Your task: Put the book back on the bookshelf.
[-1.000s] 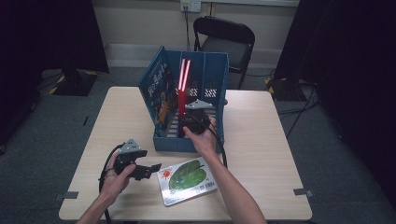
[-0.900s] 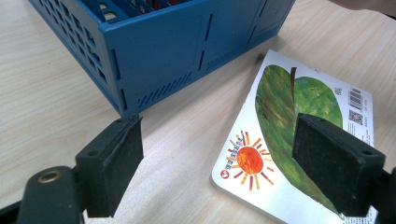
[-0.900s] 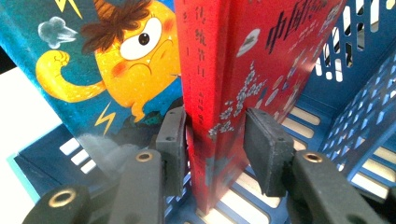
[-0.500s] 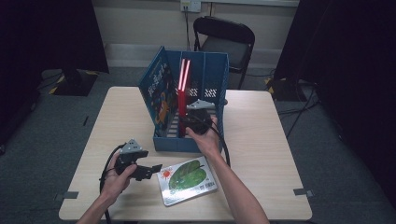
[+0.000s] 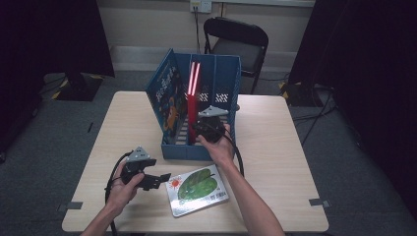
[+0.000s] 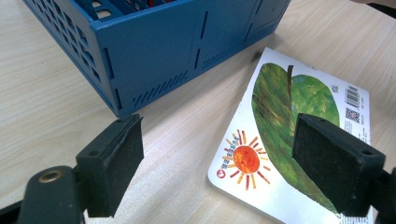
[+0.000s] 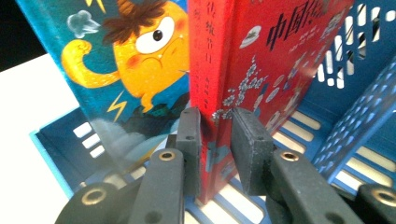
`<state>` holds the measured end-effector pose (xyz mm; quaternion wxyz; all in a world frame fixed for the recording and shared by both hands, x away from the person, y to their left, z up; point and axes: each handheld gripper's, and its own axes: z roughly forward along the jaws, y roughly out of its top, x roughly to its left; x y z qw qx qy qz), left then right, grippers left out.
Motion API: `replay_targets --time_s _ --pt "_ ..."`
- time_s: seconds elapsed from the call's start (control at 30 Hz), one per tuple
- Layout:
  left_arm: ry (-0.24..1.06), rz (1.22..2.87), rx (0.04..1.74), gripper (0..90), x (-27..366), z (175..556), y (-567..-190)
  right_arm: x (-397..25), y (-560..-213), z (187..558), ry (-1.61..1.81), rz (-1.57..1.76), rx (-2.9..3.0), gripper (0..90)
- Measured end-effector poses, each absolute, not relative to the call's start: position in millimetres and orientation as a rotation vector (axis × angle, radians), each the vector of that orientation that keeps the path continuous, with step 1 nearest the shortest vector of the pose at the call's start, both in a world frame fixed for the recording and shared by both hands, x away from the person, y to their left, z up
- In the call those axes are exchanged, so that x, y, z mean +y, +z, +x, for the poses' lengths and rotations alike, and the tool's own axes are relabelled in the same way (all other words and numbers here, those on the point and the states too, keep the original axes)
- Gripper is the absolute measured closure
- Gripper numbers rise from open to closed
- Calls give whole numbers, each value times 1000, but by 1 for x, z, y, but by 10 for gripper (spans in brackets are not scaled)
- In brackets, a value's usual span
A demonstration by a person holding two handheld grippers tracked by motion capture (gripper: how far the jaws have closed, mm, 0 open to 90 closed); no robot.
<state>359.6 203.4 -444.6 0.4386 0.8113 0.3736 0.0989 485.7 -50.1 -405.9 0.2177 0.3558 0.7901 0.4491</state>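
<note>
Two books stand upright inside the blue crate (image 5: 216, 93) at the middle of the table (image 5: 295, 147): a red book (image 7: 243, 70) and, just to its left in the high view, a blue picture book (image 7: 121, 70) with an orange cartoon creature on its cover, leaning against the crate's side. Your right gripper (image 7: 215, 140) reaches into the crate, its jaws pinched on the lower spine edge of the red book (the left pad lies flat against the spine, the right pad presses the red cover). In the high view your right hand (image 5: 219, 145) sits at the crate's near edge with the gripper's grey plate on top.

Your left gripper (image 6: 215, 158) hovers low over the table near its front left, jaws spread wide with nothing between them. Through the gap you see the tabletop and the corner of a third book (image 6: 299, 140), lying flat with a green leaf and a red sun on its white cover. That book rests just in front of the crate, between your two forearms in the high view, and close to the left gripper's tips.
</note>
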Motion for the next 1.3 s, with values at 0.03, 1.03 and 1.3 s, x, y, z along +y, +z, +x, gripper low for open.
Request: replay_targets --time_s 0.03,1.03,1.3 --pt "242 2016 929 164 204 360 -445 -50 -405 486 1237 982 2184 744" --pt "233 1996 954 164 204 361 -444 -71 -398 461 1278 982 2183 515" --pt "195 1976 959 196 203 362 -445 -103 -392 427 1283 969 2185 514"
